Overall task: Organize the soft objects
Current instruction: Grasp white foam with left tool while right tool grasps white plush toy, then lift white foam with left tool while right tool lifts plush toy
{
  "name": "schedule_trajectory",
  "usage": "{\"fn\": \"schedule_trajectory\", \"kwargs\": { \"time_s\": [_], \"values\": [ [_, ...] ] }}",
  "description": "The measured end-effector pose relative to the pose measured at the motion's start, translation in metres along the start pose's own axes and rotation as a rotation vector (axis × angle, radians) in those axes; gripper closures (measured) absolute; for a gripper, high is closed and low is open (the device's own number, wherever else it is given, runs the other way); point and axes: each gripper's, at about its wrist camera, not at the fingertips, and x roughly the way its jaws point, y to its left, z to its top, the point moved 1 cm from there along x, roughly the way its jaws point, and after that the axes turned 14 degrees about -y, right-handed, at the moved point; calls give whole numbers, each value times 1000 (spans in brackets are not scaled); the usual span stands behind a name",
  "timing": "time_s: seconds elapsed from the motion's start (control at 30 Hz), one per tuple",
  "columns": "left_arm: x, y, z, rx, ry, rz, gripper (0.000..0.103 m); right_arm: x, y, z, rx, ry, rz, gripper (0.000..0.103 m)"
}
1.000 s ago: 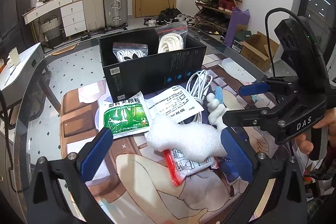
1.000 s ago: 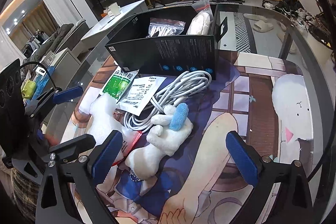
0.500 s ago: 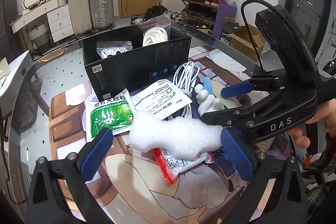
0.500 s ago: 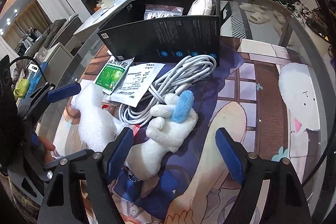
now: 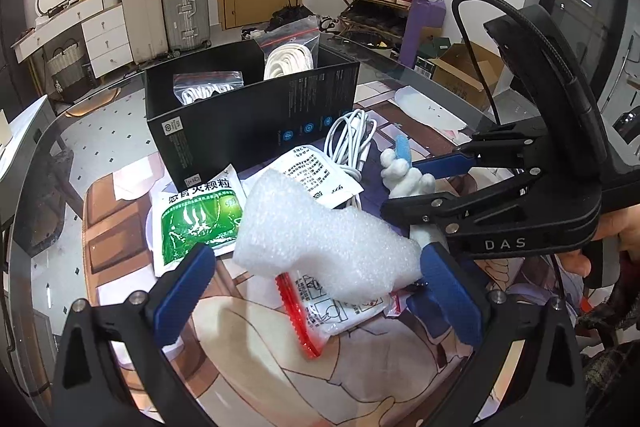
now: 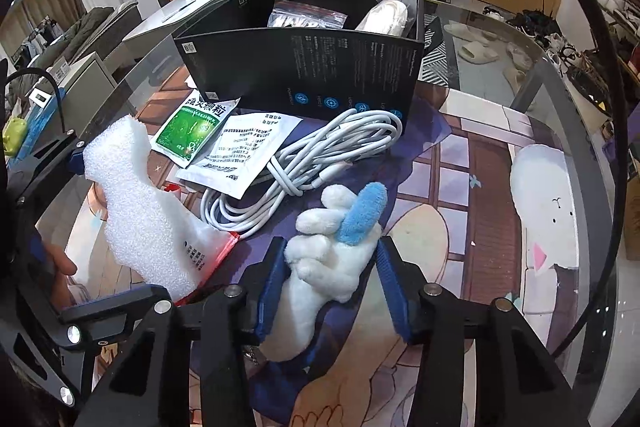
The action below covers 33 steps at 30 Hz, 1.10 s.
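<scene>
A white plush toy [image 6: 332,259] with a blue ear lies on the printed mat [image 6: 480,187]. My right gripper [image 6: 330,287] points down over it. Its jaws are closing, and both blue pads touch the toy's sides. The left wrist view shows the same toy [image 5: 404,179] inside the right gripper [image 5: 416,187]. A white foam piece [image 5: 320,227] lies between the wide fingers of my left gripper [image 5: 320,255]. Its right end leans on the right finger, and a gap shows at the left finger. A black open box [image 5: 248,123] stands behind.
A coiled white cable [image 6: 320,151], a green sachet [image 5: 196,219] and a white sachet [image 5: 320,171] lie in front of the box. A red-zipped bag [image 5: 332,307] sits under the foam. Two bagged items [image 5: 208,87] stand in the box. The glass table's edge curves on the right.
The right gripper's jaws have come in from wide apart to both sides of the plush toy, and the gripper has dropped closer to it. The foam has tilted slightly between the left fingers.
</scene>
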Motion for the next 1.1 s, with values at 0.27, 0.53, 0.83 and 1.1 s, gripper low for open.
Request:
{"fn": "schedule_trajectory", "kwargs": {
  "time_s": [0.27,0.53,0.83,1.1],
  "values": [
    [6,-2,3,4,4,-8,0,0,-6,1,32,-9,39,59],
    [15,2,7,-29,14,-38,0,-5,-2,3,20,-23,81,59],
    [22,7,4,-70,38,-81,33,-5,-4,0,27,-30,98,59],
    [18,7,3,-80,43,-83,67,-5,-8,1,38,-37,103,59]
  ]
}}
